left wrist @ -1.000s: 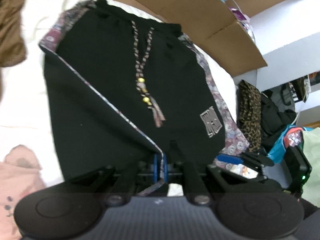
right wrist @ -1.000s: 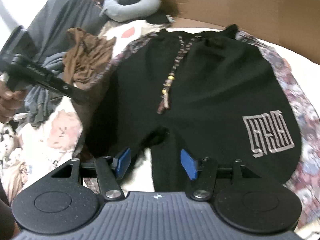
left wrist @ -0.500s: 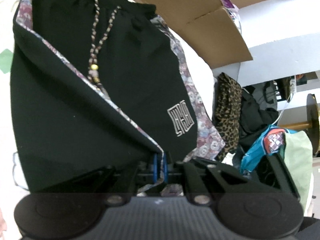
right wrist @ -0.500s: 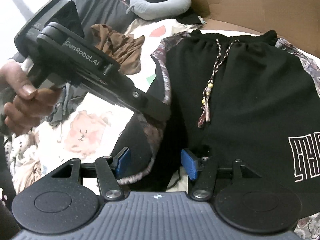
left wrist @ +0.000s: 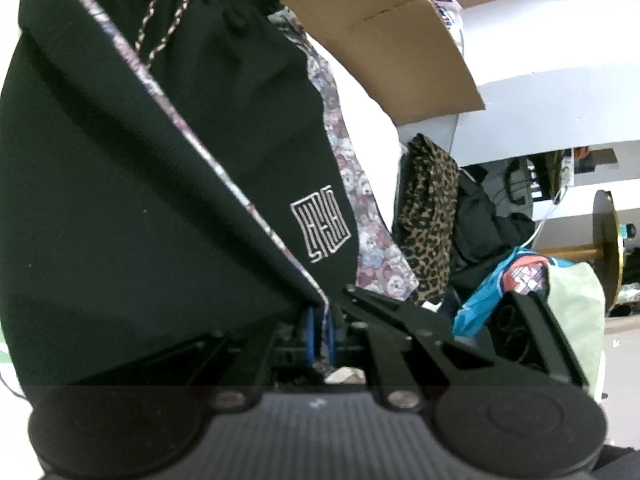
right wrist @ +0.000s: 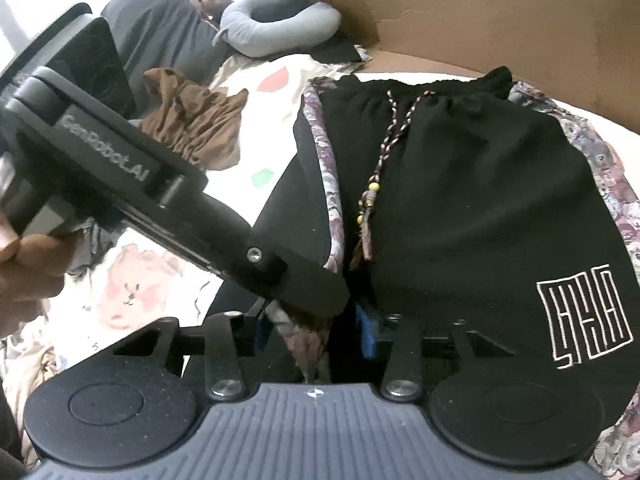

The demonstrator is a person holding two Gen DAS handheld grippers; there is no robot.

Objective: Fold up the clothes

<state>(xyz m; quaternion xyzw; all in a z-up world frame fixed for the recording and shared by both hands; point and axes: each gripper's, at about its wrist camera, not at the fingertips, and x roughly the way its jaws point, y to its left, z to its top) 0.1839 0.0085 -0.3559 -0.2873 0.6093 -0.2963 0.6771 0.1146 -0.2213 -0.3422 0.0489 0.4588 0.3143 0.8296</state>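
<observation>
Black shorts (right wrist: 460,200) with floral side trim, a beaded drawstring (right wrist: 376,184) and a white logo (right wrist: 584,316) lie on the bed. My left gripper (left wrist: 319,320) is shut on the trimmed hem corner of one leg. That leg (left wrist: 120,200) is lifted and drawn across the other leg, partway over the drawstring. In the right wrist view the left gripper (right wrist: 328,296) reaches in from the left, held by a hand (right wrist: 24,264). Its tip is just above my right gripper (right wrist: 316,332). The right jaws are closing, with bunched hem cloth between the blue pads (right wrist: 368,332).
A crumpled brown garment (right wrist: 192,128) lies left of the shorts on the printed sheet (right wrist: 132,288). Cardboard (right wrist: 480,20) stands behind the waistband, with a grey pillow (right wrist: 276,28) beyond. Off the bed's right edge hang leopard-print cloth (left wrist: 430,216), dark clothes and a blue bag (left wrist: 488,292).
The left gripper has carried the shorts' leg across toward the right gripper, folding it over. The right jaws have narrowed around the hem cloth.
</observation>
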